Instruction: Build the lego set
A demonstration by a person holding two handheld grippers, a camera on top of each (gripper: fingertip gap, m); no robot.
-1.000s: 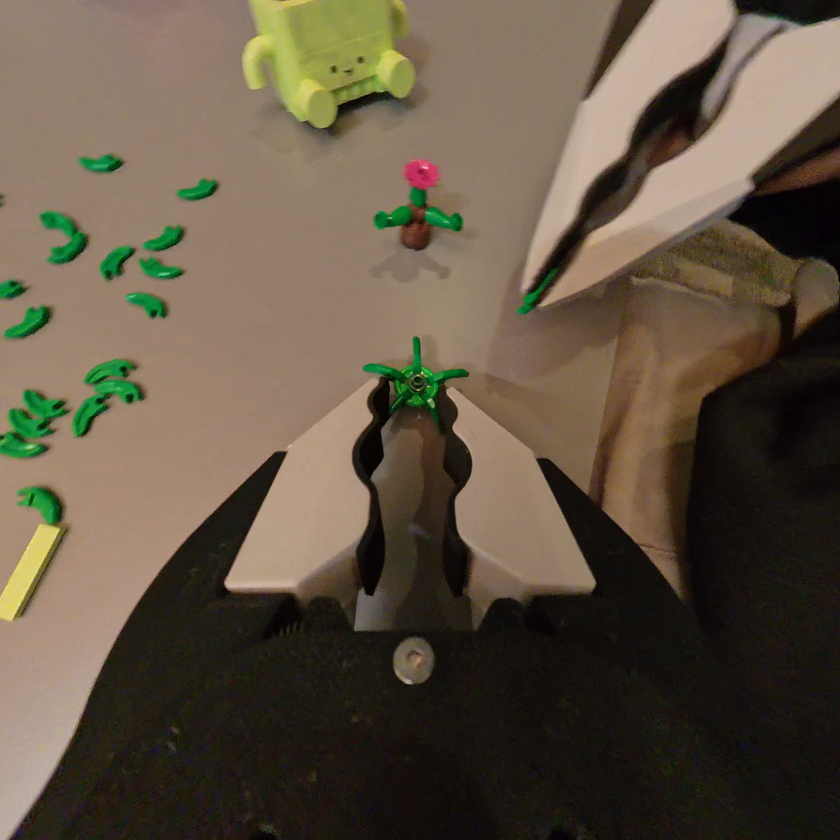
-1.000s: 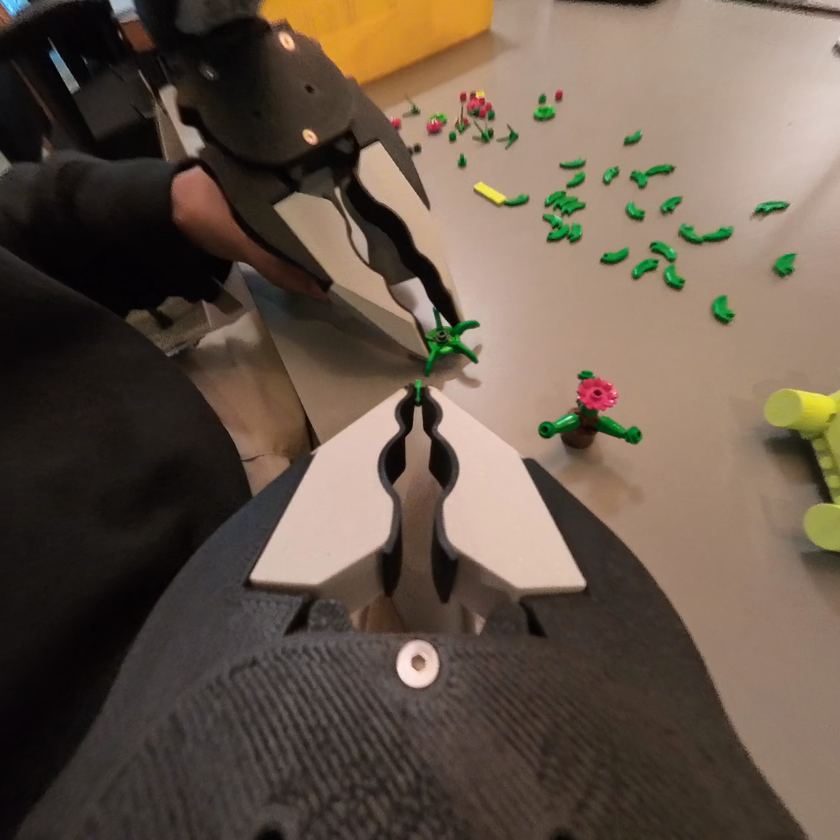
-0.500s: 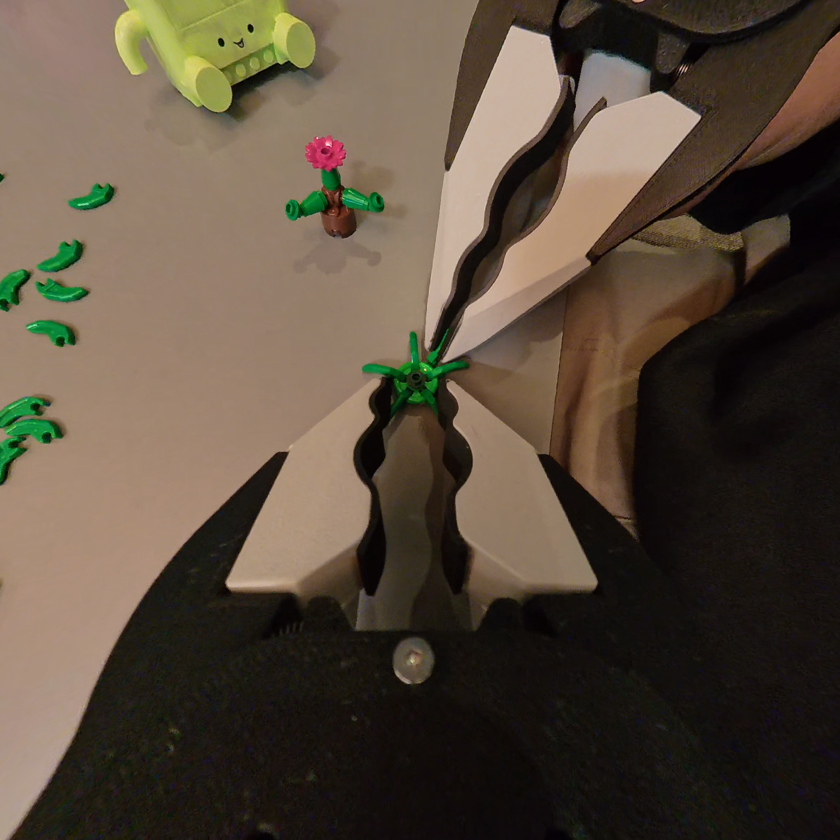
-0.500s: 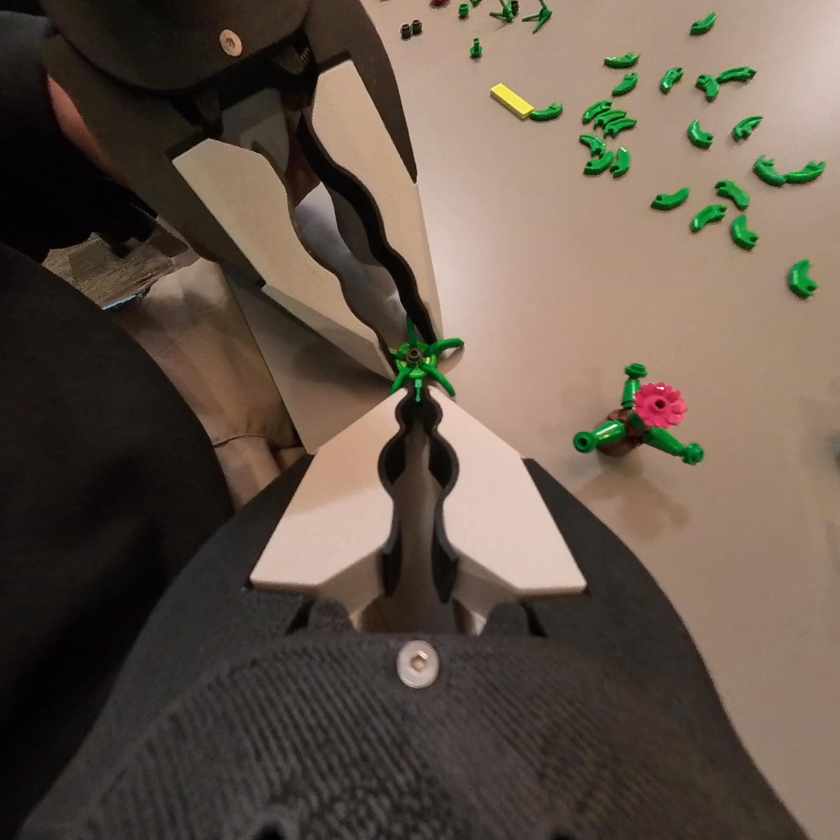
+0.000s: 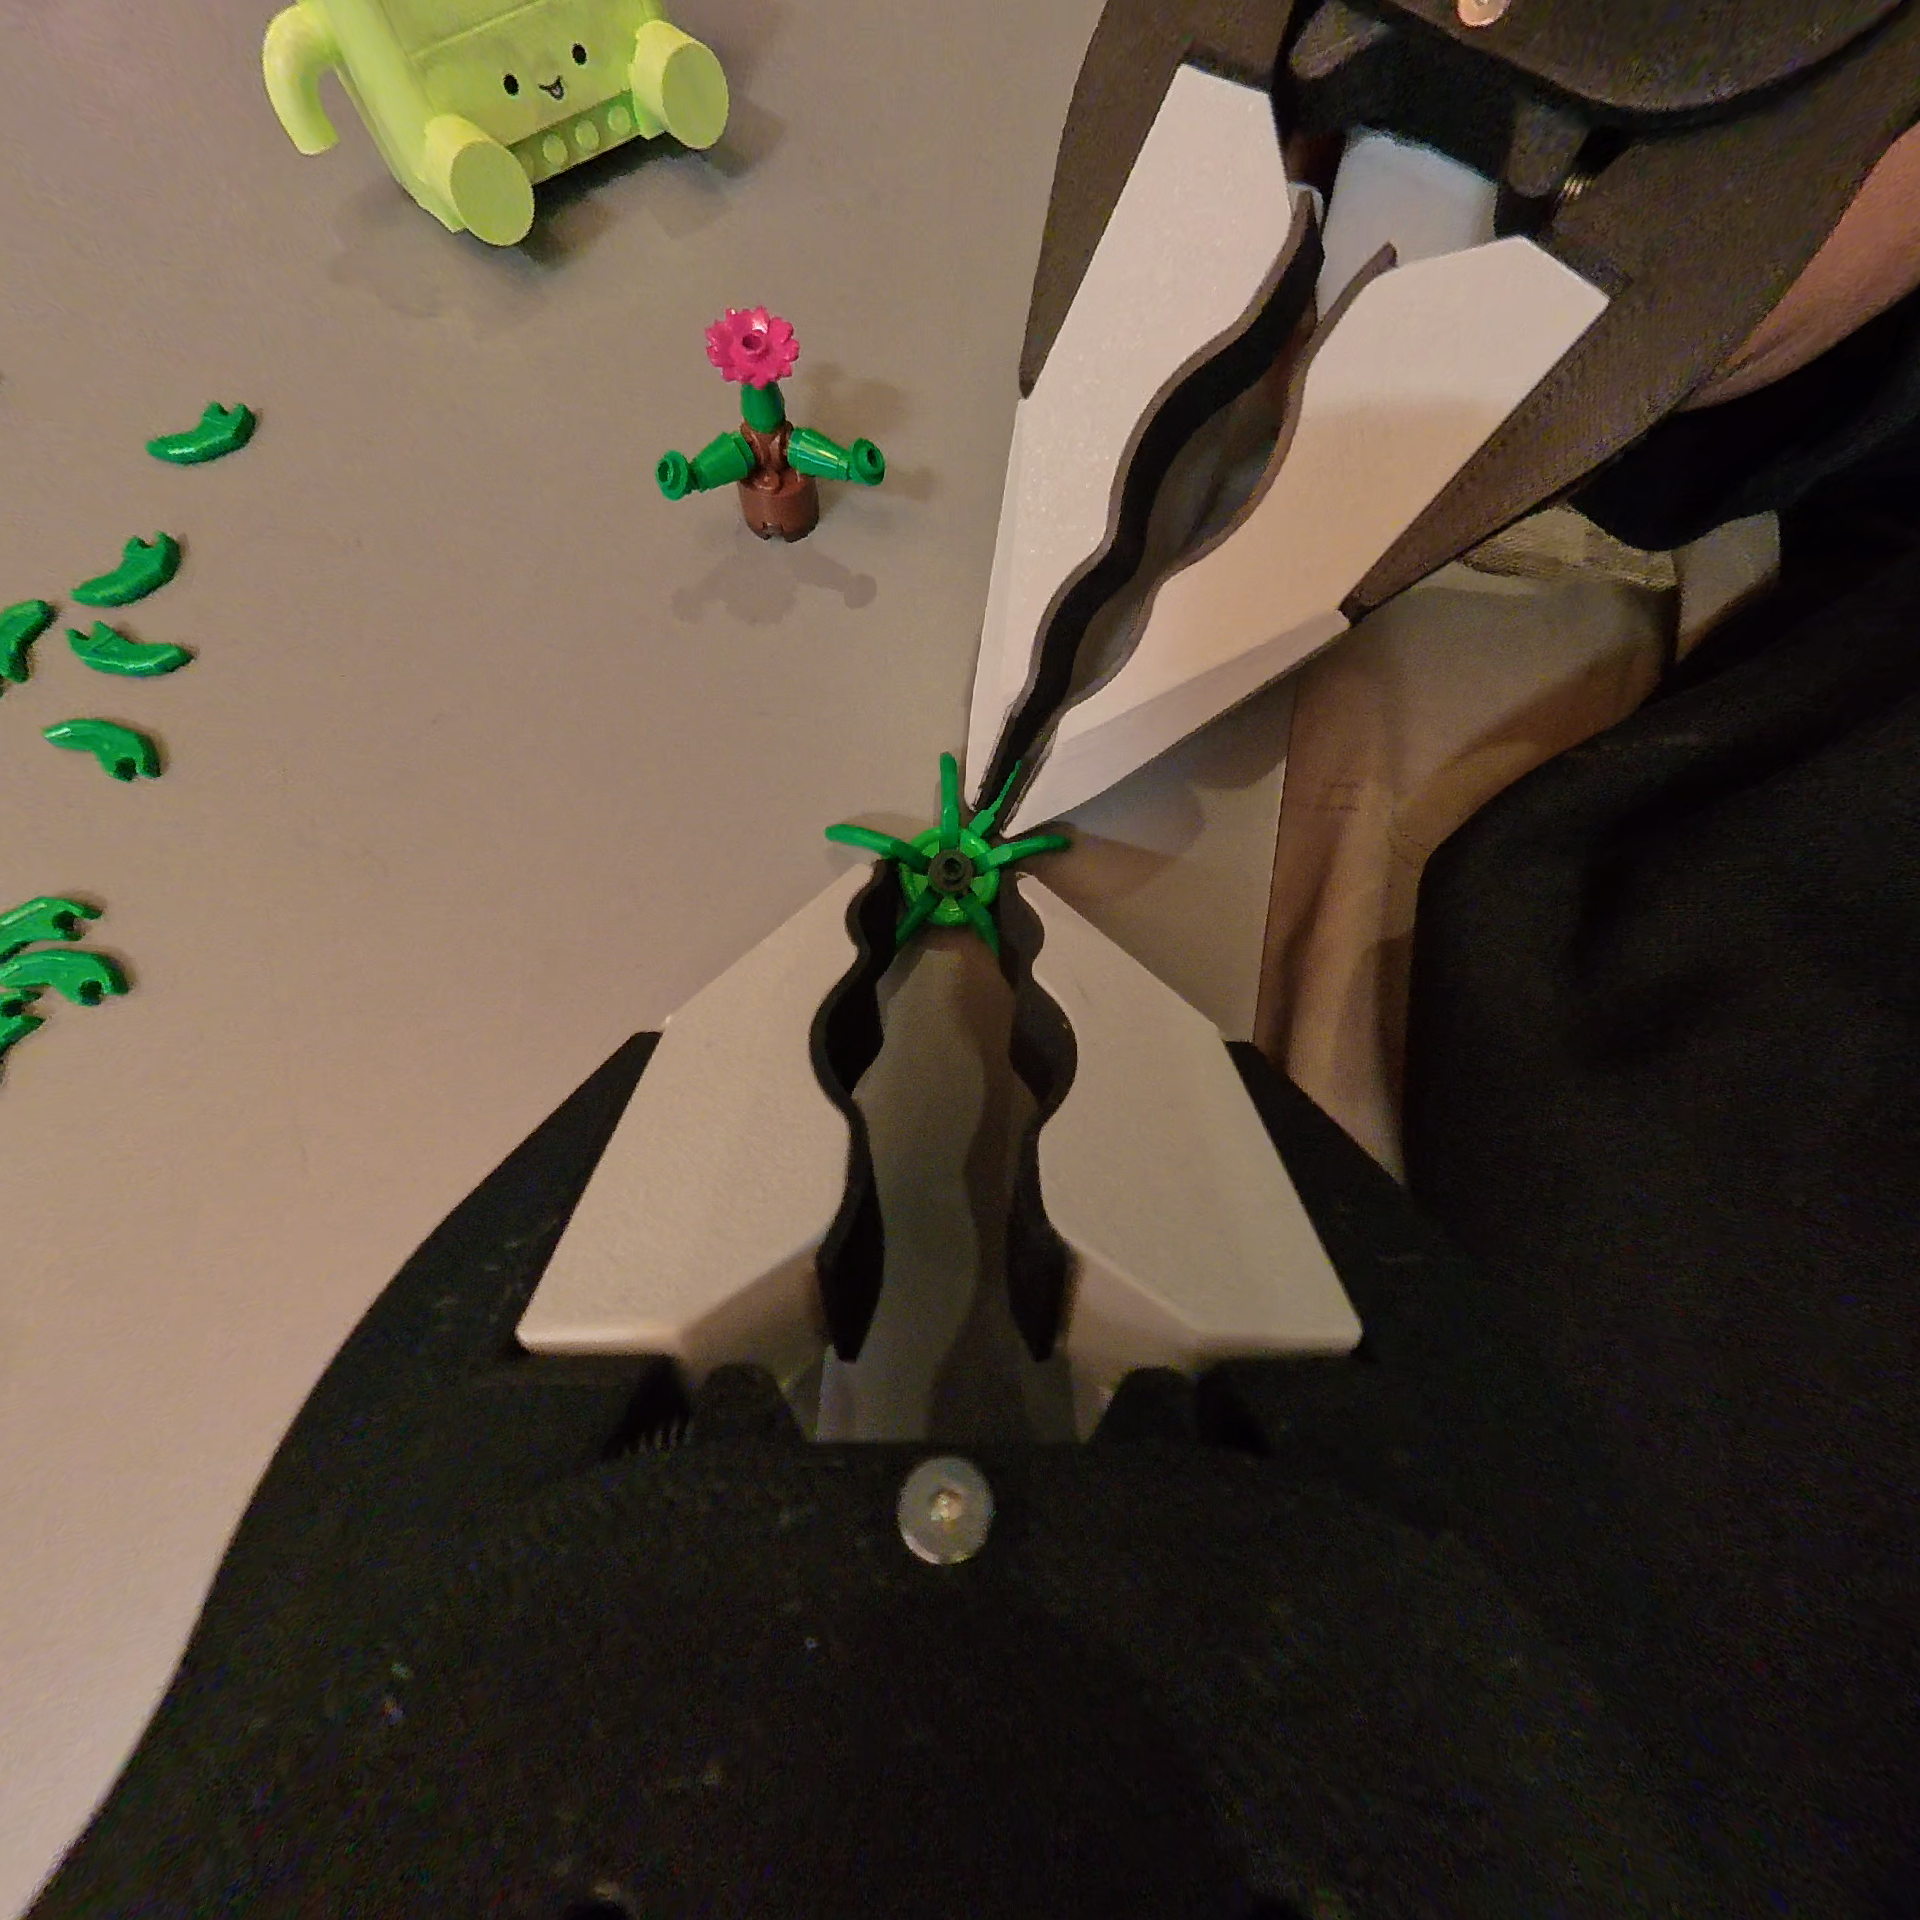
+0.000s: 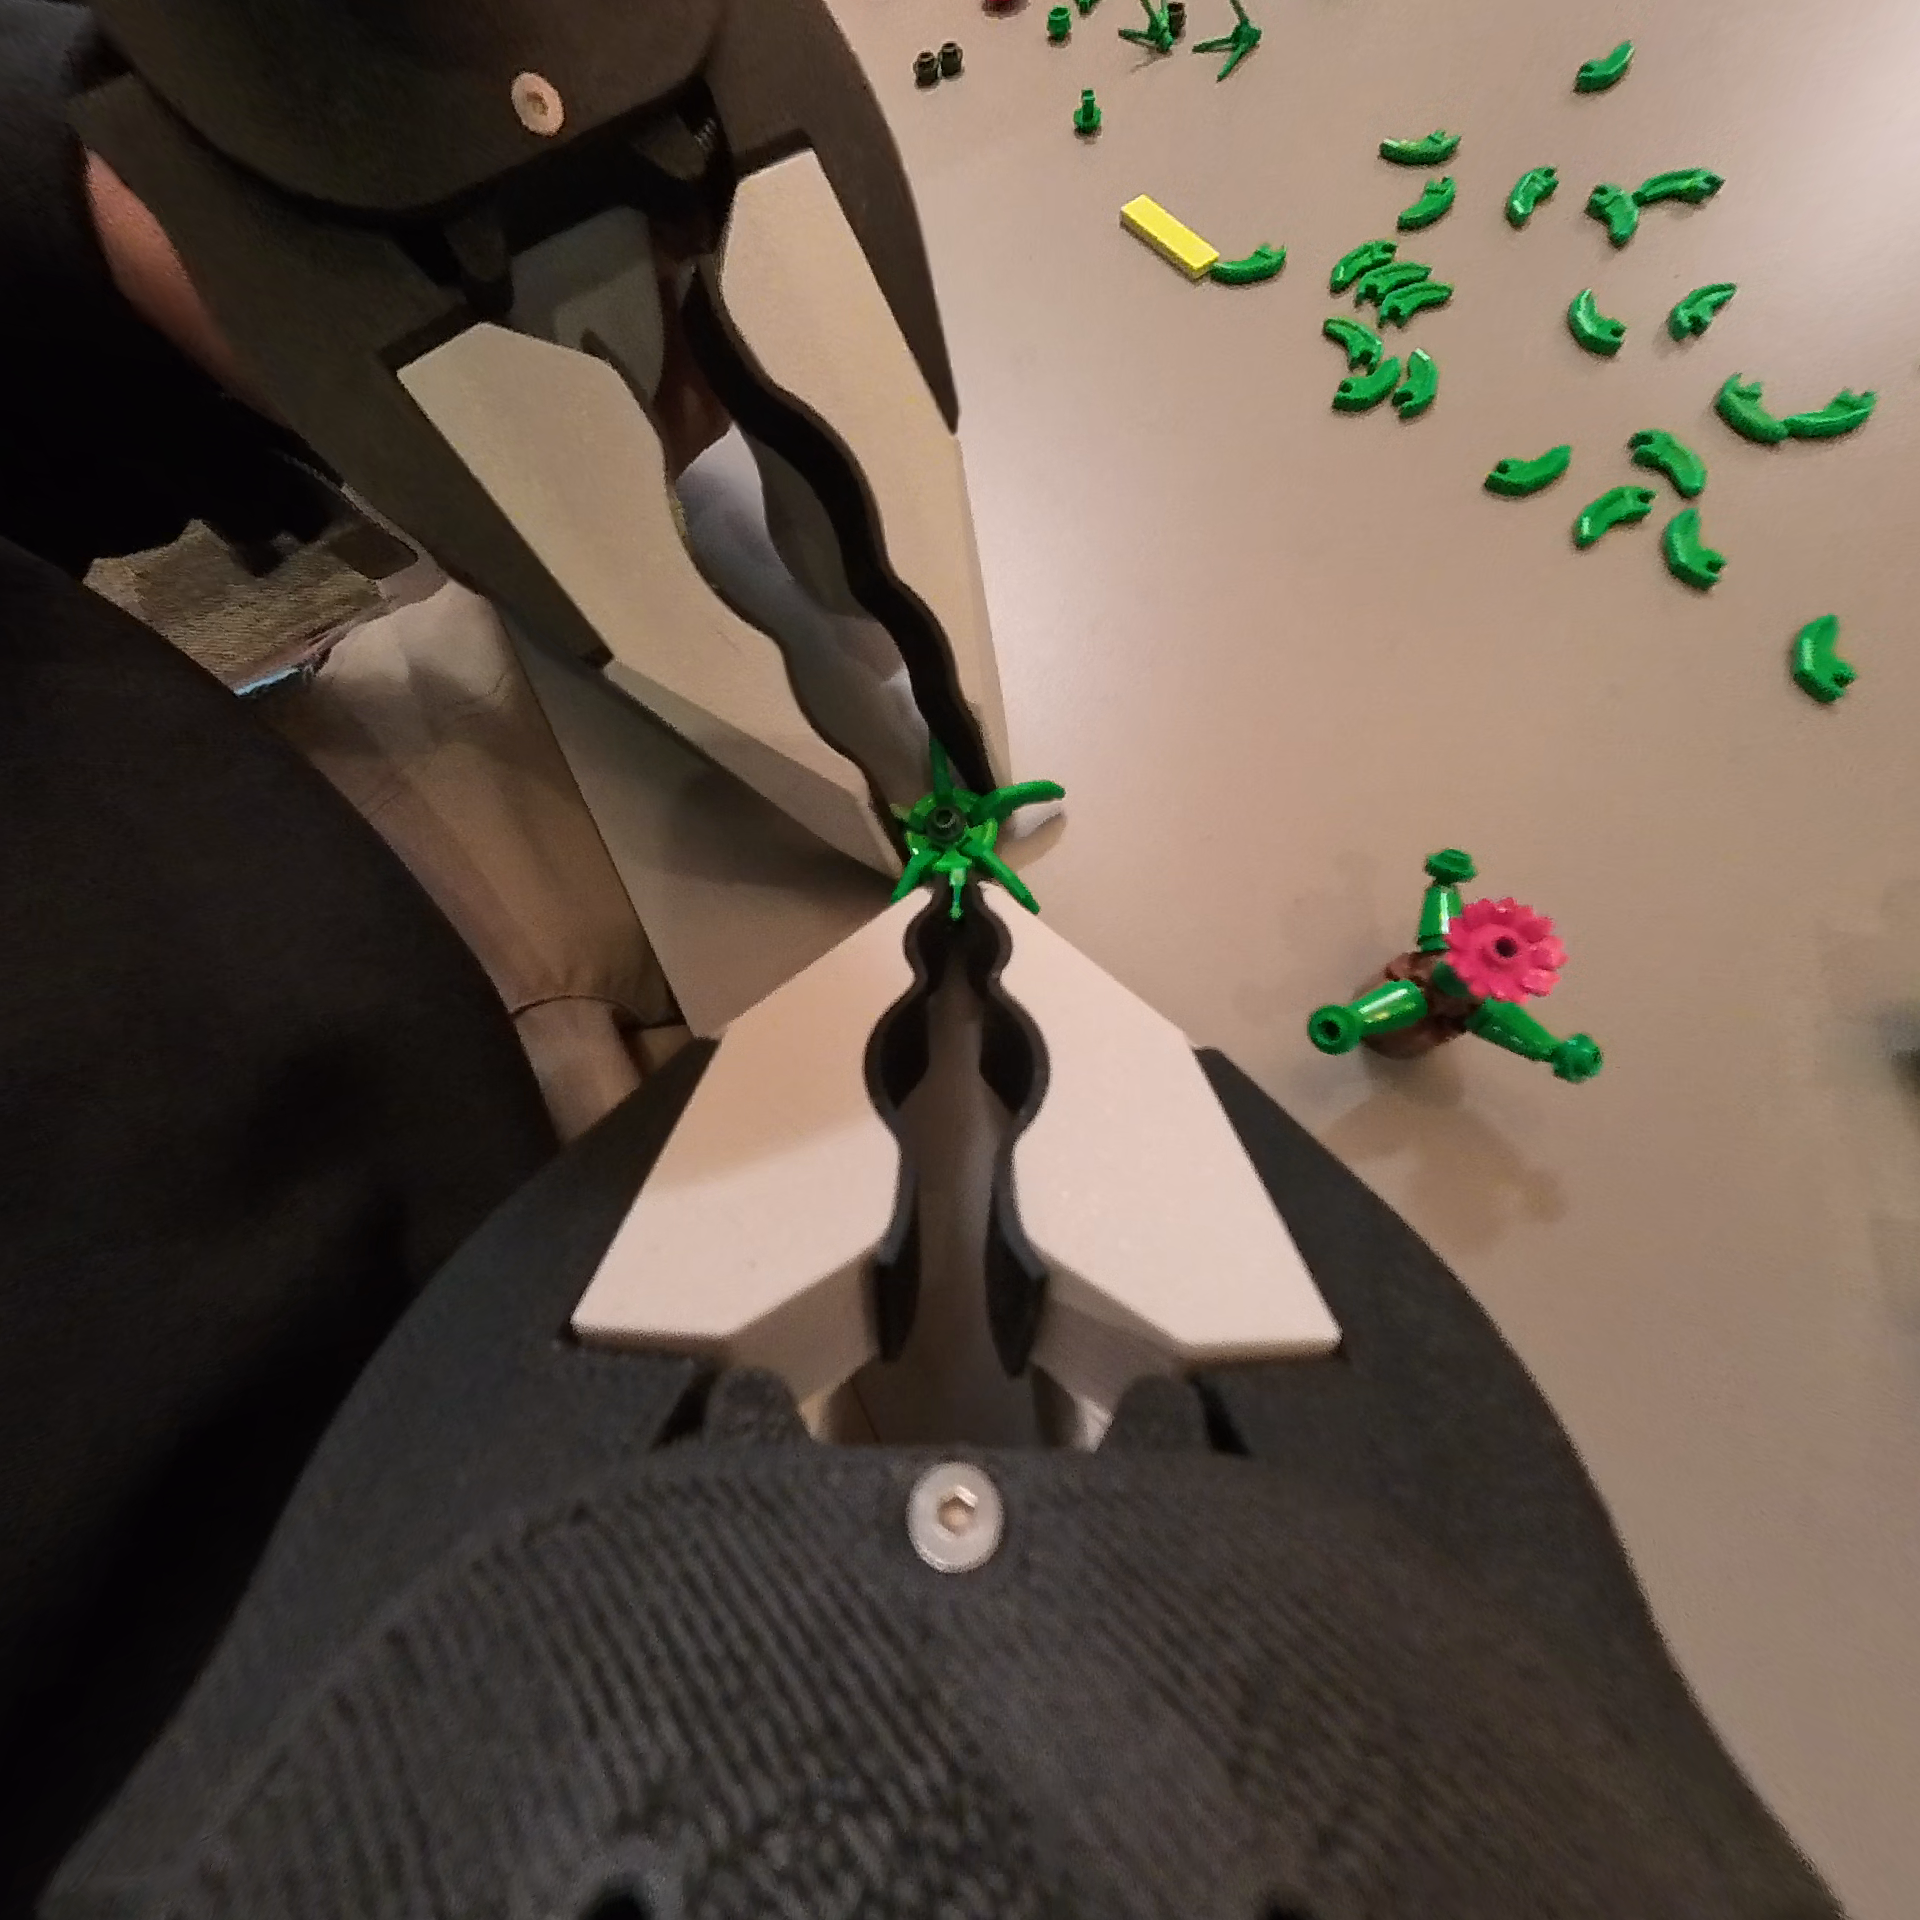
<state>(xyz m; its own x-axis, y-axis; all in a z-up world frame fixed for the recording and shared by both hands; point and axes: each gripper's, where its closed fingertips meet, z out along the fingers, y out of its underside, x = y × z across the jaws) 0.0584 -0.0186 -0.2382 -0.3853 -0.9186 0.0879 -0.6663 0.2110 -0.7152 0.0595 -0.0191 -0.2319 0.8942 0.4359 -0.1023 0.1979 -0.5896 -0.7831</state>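
The green leaf rosette (image 5: 948, 871) sits pinched at the tips of the left tongs (image 5: 945, 914), clamped on its round hub above the tabletop (image 5: 468, 831); its near leaves are hidden between the fingers. The right tongs (image 6: 956, 914) are drawn together on 1 thin green leaf stem (image 6: 956, 896), most of it buried in the narrow slot, so its shape is hard to make out; the stem's tip touches the rosette's edge, though whether it is seated cannot be told. Far left, a small potted flower (image 5: 769, 447) with a pink bloom stands alone; beyond it a lime-green block figure (image 5: 488, 94) is cut off by the frame. Loose curved green leaves (image 6: 1621, 416) and 1 yellow tile (image 6: 1169, 237) lie scattered farther off.
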